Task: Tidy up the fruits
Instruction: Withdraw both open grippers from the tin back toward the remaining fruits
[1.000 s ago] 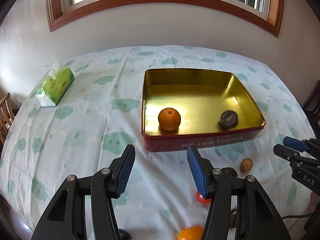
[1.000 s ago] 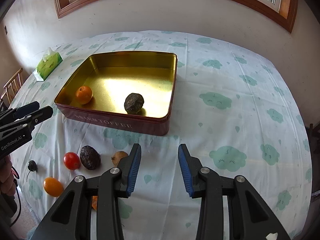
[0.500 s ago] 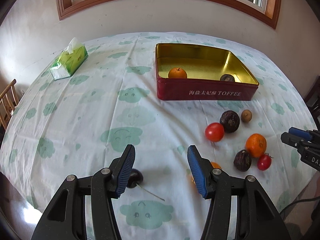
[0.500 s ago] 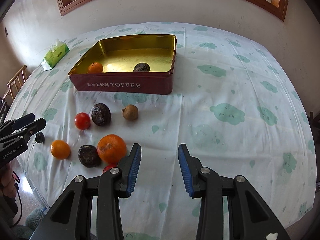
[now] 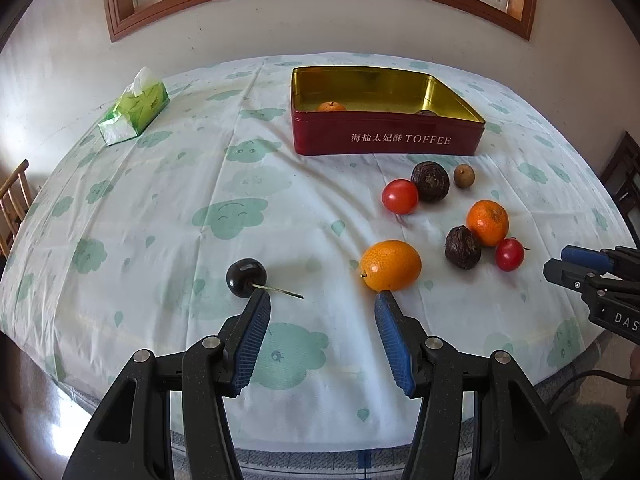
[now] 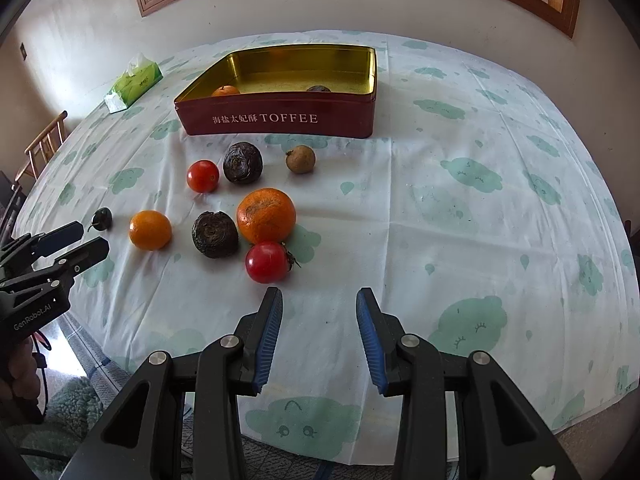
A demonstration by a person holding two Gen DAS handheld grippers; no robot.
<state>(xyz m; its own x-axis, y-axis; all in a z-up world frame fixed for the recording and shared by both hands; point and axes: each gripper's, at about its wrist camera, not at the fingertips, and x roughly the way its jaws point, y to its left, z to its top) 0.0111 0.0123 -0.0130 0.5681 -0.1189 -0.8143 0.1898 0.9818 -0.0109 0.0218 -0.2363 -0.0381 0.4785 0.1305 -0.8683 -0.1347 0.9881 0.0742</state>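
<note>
A red toffee tin (image 5: 386,140) (image 6: 280,120) with a gold inside holds an orange (image 5: 331,106) and a dark fruit (image 5: 426,112). On the cloth before it lie two tomatoes (image 6: 203,176) (image 6: 267,262), two dark wrinkled fruits (image 6: 243,162) (image 6: 215,234), a small brown fruit (image 6: 300,159), a large orange (image 6: 266,215), a small orange (image 5: 390,265) (image 6: 150,229) and a dark cherry (image 5: 246,277) (image 6: 103,219). My left gripper (image 5: 322,300) is open and empty, low over the cloth between cherry and small orange. My right gripper (image 6: 319,298) is open and empty, just in front of the near tomato.
A green tissue pack (image 5: 134,107) lies at the far left of the round table. A wooden chair (image 6: 42,144) stands by the left edge. The table's front edge (image 5: 320,440) is close under both grippers. A wall and window lie behind.
Both grippers have pulled back from above the tin and dropped low toward the table's front edge. The loose fruits now lie in front of them. Both stayed open.
</note>
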